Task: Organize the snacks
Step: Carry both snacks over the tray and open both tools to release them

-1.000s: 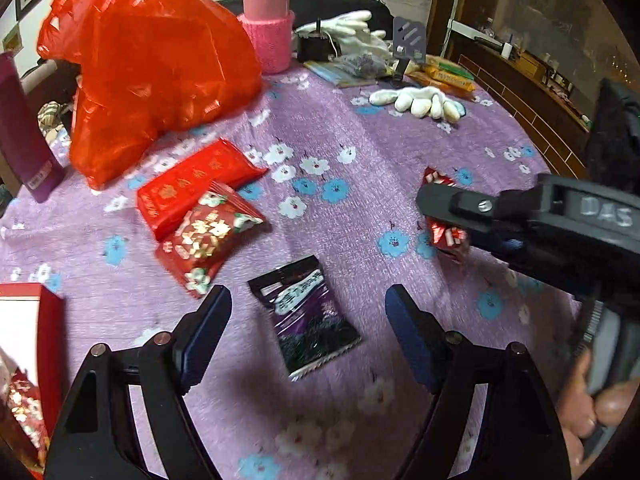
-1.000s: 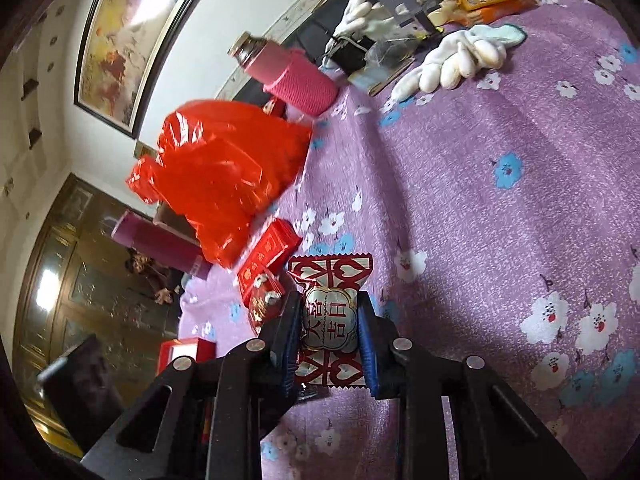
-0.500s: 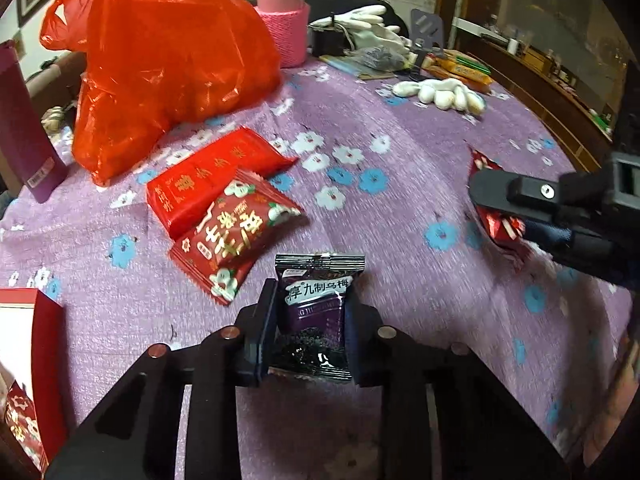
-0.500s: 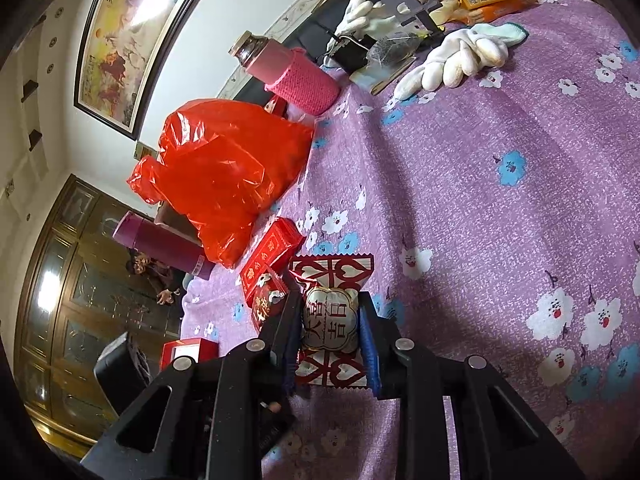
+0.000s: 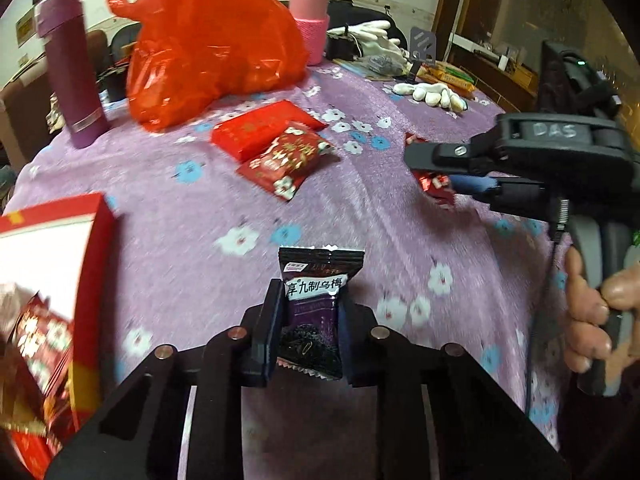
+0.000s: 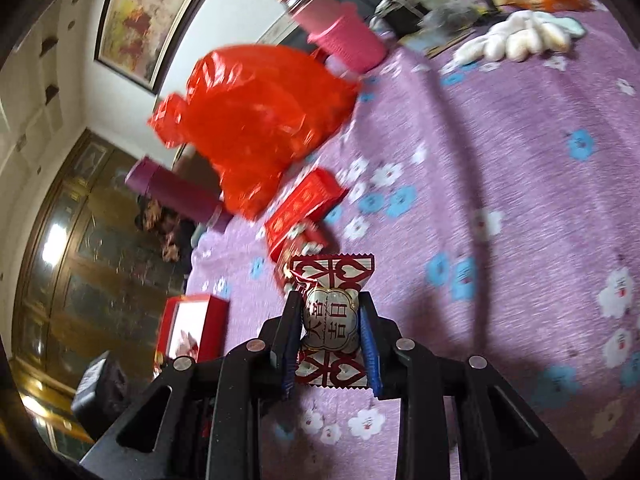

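Purple flowered cloth covers the round surface [image 5: 400,240], and above it both tongs carry a snack each. The left tongs [image 5: 308,324] are clamped tight on a small dark purple plum sachet with white lettering [image 5: 316,300], gripped across its lower half with the crimped top standing free. The right tongs [image 6: 330,332] are closed on a red-and-white foil candy packet with a heart border [image 6: 330,316], pinched at its puffed middle.

Both packets are slick film, so in my judgement a quick swing could let one slide out of the pads, and the two tongs travelling close together could knock each other. A red cardboard box with a white inner wall [image 5: 52,264], probably the goal, stands open at the left edge; a careless drop may miss its mouth.

Further out lie a flat red packet [image 5: 260,130] and a red flowered pouch [image 5: 286,160], touching each other, then a crumpled red plastic bag [image 5: 208,40], a purple flask [image 5: 72,68], a pink knitted-sleeve bottle [image 5: 310,20] and white gloves [image 5: 432,94]. Beyond are dark wooden doors and a framed painting [image 6: 136,16].
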